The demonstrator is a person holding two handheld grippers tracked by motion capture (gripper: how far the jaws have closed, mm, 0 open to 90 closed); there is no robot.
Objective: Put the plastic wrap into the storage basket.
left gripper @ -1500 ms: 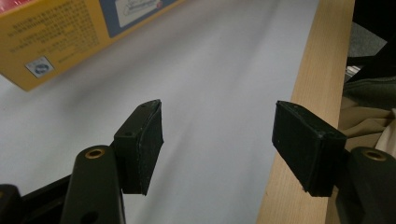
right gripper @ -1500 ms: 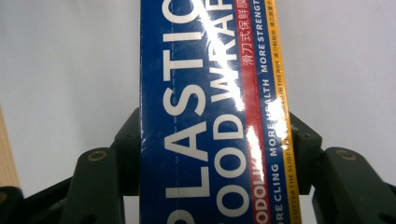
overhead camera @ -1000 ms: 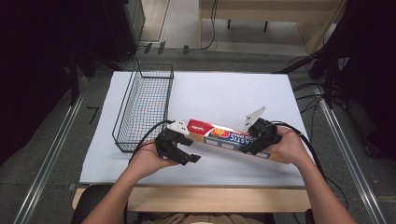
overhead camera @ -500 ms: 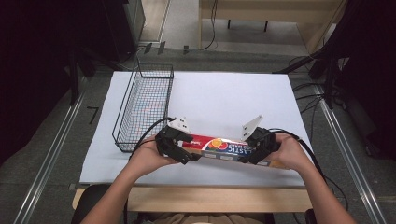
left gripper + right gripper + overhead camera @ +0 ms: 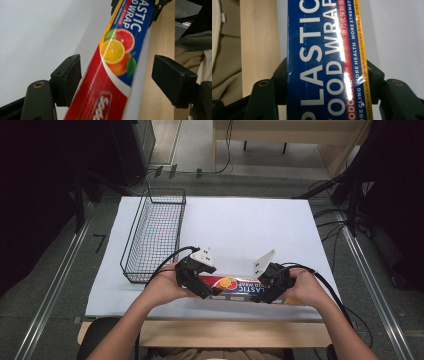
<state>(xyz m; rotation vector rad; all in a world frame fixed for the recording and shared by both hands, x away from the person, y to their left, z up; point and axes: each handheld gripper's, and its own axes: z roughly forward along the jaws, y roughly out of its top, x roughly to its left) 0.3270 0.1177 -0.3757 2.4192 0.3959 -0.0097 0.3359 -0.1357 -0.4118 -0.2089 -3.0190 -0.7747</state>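
The box (image 5: 239, 286) of plastic food wrap lies lengthwise along the near edge of the worktop (image 5: 240, 227), on its white cover, bridging the two tools. The right tool (image 5: 265, 292) is clenched on the box's right end: in the right gripper view both jaws press against the long sides of the box (image 5: 324, 65), the blue printed face turned up between them. The left tool (image 5: 207, 290) has just been letting go. In the left gripper view its jaws stand released, one just beside the red end of the box (image 5: 110, 75), the other well clear on the far side, so the box runs slantwise through the gap without being pinched. Farther off, at the worktop's left, a wire basket (image 5: 155, 237) stands apart from the box and both hands.
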